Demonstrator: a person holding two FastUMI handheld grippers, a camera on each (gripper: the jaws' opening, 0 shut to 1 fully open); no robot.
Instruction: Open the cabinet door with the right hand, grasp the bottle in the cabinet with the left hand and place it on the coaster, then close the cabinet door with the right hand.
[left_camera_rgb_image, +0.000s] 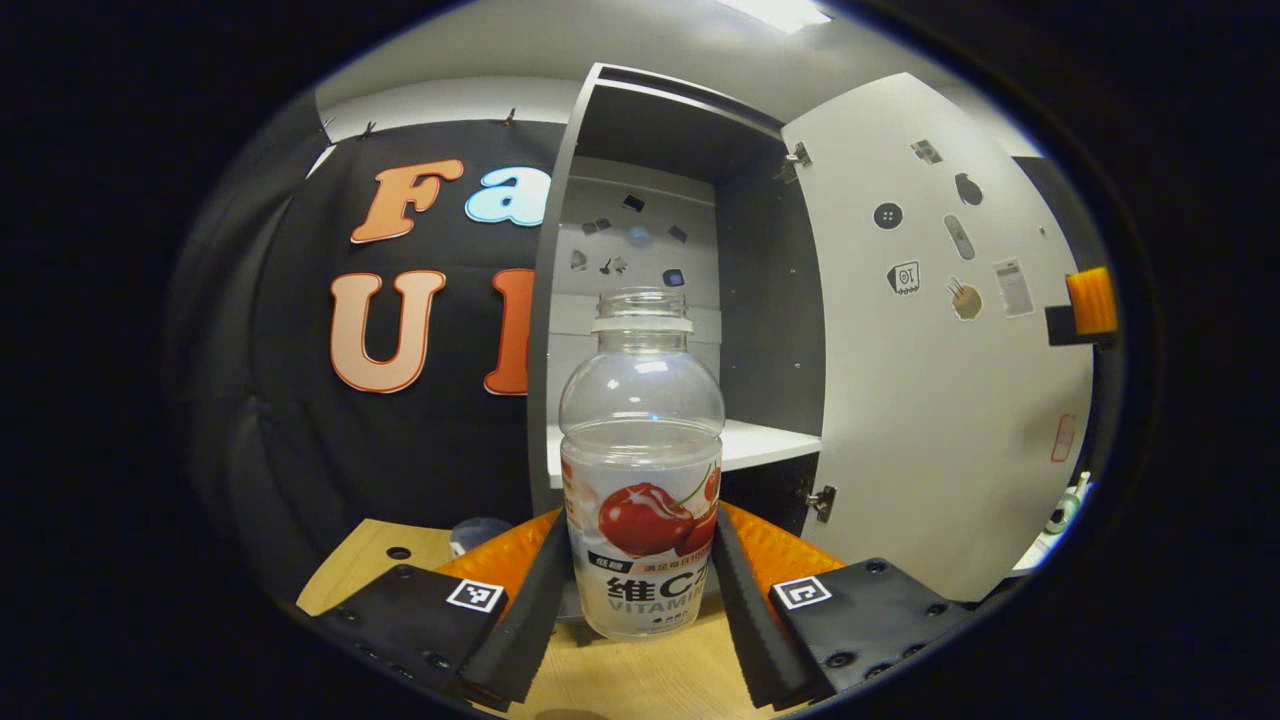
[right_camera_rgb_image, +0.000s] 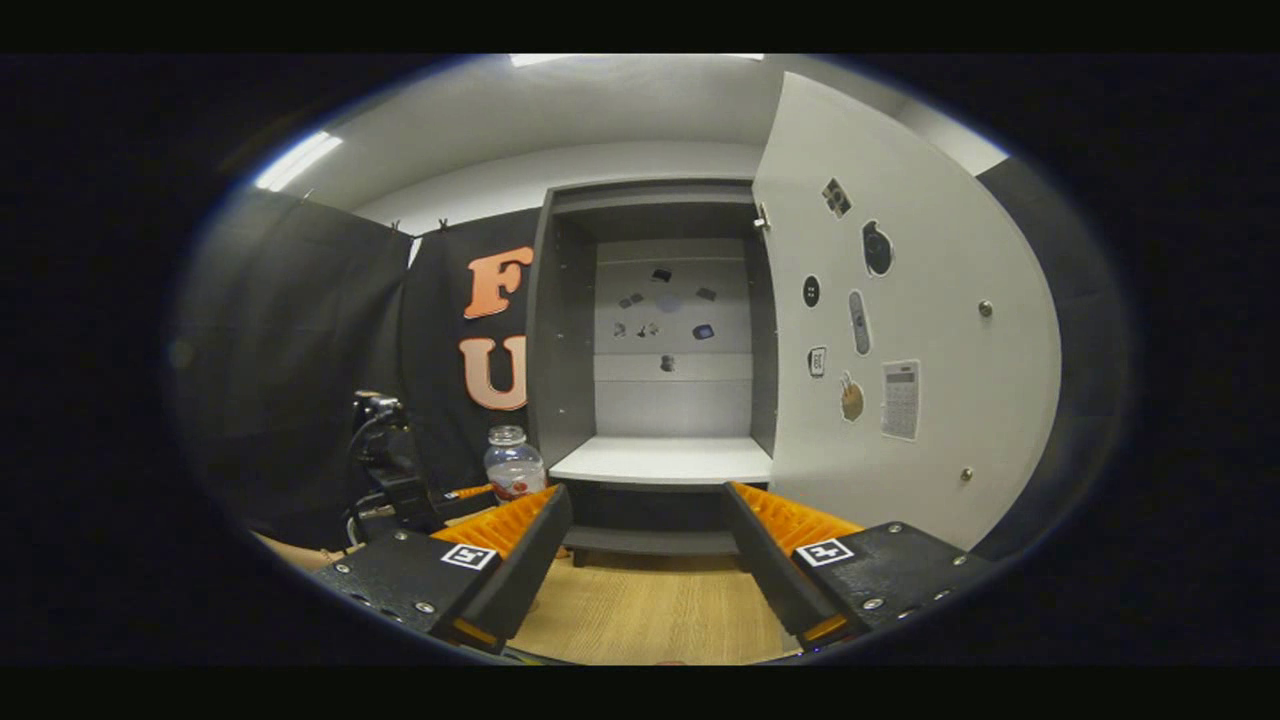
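left gripper (left_camera_rgb_image: 640, 590): clenched on the clear plastic cherry-label bottle (left_camera_rgb_image: 641, 470), held upright between its fingers, over the light wooden table (left_camera_rgb_image: 640, 680) | grey cabinet (right_camera_rgb_image: 660, 350): white door (right_camera_rgb_image: 900, 330) swung open, shelf bare | right gripper (right_camera_rgb_image: 648, 560): released, facing cabinet

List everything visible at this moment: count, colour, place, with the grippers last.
bottle: one, clear, uncapped, red cherry label; held between the left gripper's fingers, outside the cabinet.
cabinet: one, grey with a white shelf; straight ahead in the right gripper view, shelf bare.
cabinet door: one, white, swung open to the right, stickers on its inner face.
table: one, light wood, under both grippers.
left gripper: one, shut on the bottle.
right gripper: one, open, facing the cabinet, holding nothing.
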